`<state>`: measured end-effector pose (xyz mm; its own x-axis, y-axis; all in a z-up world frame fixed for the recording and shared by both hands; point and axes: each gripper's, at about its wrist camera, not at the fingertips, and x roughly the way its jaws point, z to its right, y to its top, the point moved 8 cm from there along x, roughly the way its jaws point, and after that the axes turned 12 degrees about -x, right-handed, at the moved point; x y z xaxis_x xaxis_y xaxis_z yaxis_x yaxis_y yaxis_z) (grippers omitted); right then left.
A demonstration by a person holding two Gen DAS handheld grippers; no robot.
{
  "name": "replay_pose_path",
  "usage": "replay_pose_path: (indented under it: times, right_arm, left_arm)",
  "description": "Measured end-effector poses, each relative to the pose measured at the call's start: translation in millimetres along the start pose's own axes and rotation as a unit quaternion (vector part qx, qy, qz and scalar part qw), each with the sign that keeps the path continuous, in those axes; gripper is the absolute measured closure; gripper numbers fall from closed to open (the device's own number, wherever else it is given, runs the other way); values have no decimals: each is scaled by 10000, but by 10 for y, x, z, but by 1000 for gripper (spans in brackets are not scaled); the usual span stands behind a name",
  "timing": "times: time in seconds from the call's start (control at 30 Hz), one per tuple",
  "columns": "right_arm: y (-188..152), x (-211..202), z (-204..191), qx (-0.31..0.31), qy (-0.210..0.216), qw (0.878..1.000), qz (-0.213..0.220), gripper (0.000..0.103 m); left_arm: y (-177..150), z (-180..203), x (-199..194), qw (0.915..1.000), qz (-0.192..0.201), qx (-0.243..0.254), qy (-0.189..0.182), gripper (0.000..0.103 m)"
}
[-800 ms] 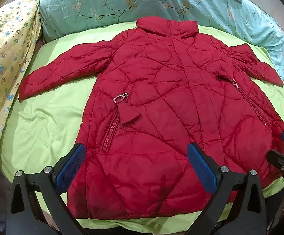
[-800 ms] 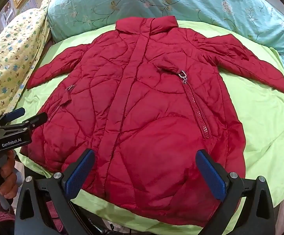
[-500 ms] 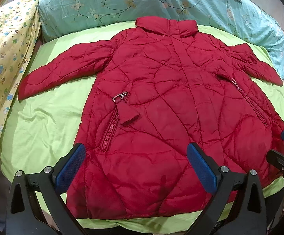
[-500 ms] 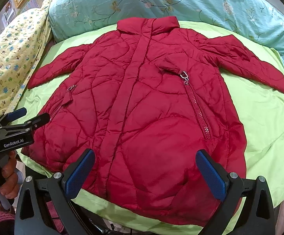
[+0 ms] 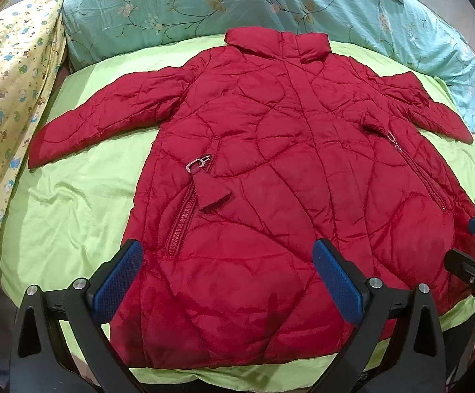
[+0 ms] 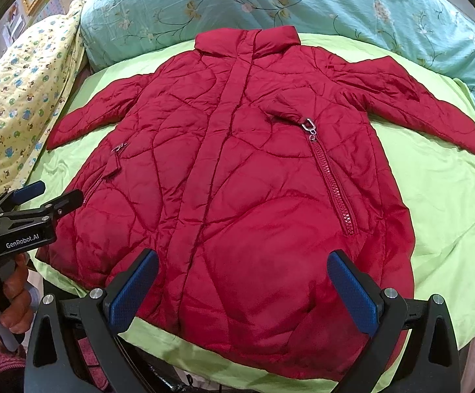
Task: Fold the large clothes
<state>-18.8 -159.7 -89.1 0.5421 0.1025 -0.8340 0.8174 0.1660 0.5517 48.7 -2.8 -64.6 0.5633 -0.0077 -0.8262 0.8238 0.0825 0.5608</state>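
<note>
Nothing moved | red coat (image 5: 270, 177) flat | both grippers' fingers (image 6: 352, 288) spread

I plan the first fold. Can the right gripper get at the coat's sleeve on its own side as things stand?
Probably yes. The right gripper is open and empty above the hem, and that sleeve lies flat on the green sheet with nothing over it.

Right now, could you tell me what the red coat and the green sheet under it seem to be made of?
The red coat looks like padded synthetic shell, probably nylon or polyester: puffy quilted stitching, slight sheen, metal zip pulls. The green sheet looks like smooth woven fabric, perhaps cotton or a blend: soft creases, faint gloss.
</note>
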Motion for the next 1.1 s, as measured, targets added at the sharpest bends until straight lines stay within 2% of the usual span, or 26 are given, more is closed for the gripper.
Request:
replay_pose_path:
  times: [0.3,0.43,0.57,0.67,0.83,1.1]
  right_arm:
    - [15,31,115,22,-12,10000,-59,0]
    - [13,40,139,27,-25,9999,-152,0]
    - [5,56,166,68,2,9996,-272,0]
    - [22,66,214,94,-18,9998,-187,0]
    - [43,64,280,217,82,9996,-152,0]
    - [122,82,575,434,-22,9991,-25,0]
  left_arm:
    - [-6,40,54,9999,-123,17,-15,0]
    - [-44,47,94,9989,-461,-6,-39,0]
    - [-27,64,105,9991,-408,-2,-75,0]
    - [5,79,116,9996,-280,26,-83,0]
    - [25,129,151,9993,-329,35,-154,0]
    - [98,115,280,9992,-385,43,-74,0]
